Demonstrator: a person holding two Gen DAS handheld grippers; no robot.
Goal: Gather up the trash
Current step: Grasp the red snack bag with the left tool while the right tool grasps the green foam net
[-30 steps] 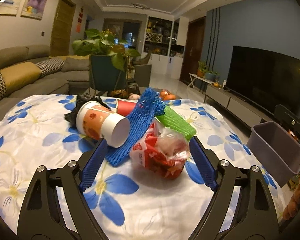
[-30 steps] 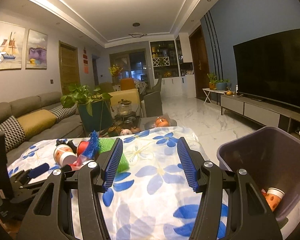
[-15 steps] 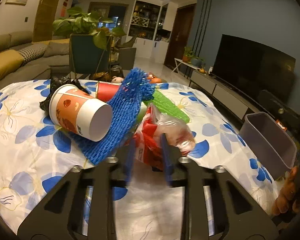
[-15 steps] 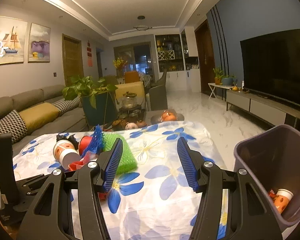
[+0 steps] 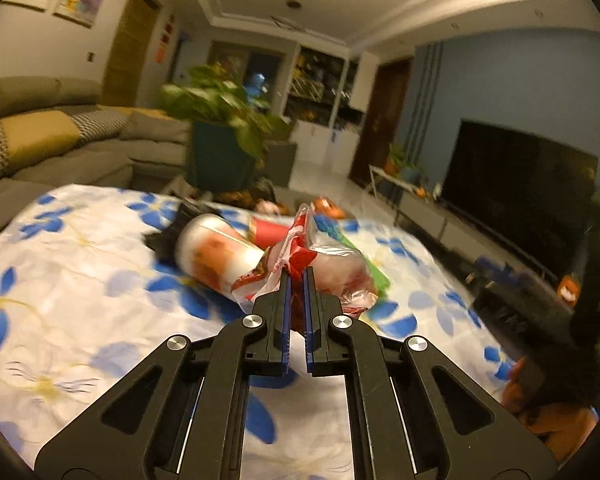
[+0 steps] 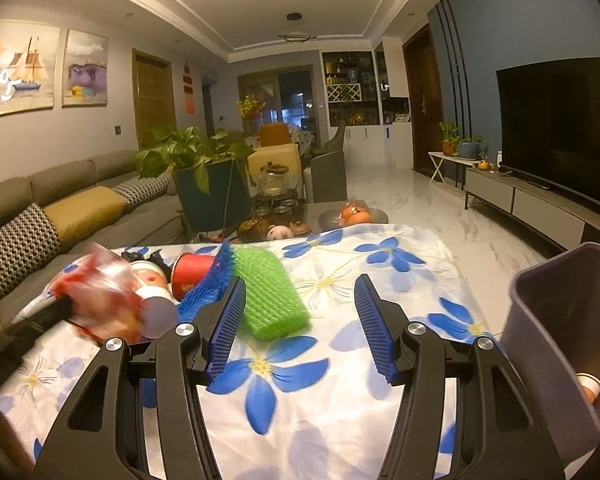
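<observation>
1. Since a second ago: left fingers, then spread wide around the red-and-clear snack bag (image 5: 300, 268), have closed on it; bag now looks raised off the surface (image 6: 300, 420), blurred in both views.
2. Bag position: pinched at its crumpled red edge, bulk hanging just ahead of the left gripper (image 5: 296, 276), long axis roughly across the fingers.
3. Behind the bag: paper cup (image 5: 216, 256) on its side, red cup (image 6: 192, 274), blue foam net (image 6: 216, 280) and green foam net (image 6: 270, 298), all on the floral cloth.
4. Deciding relation: purple bin (image 6: 560, 320) sits at the surface's right edge, well apart from the bag, to its right. Judgement: carry goes rightward.
5. Right gripper (image 6: 300, 324): fingers wide apart, holding nothing, nearer the bin and green net.
</observation>
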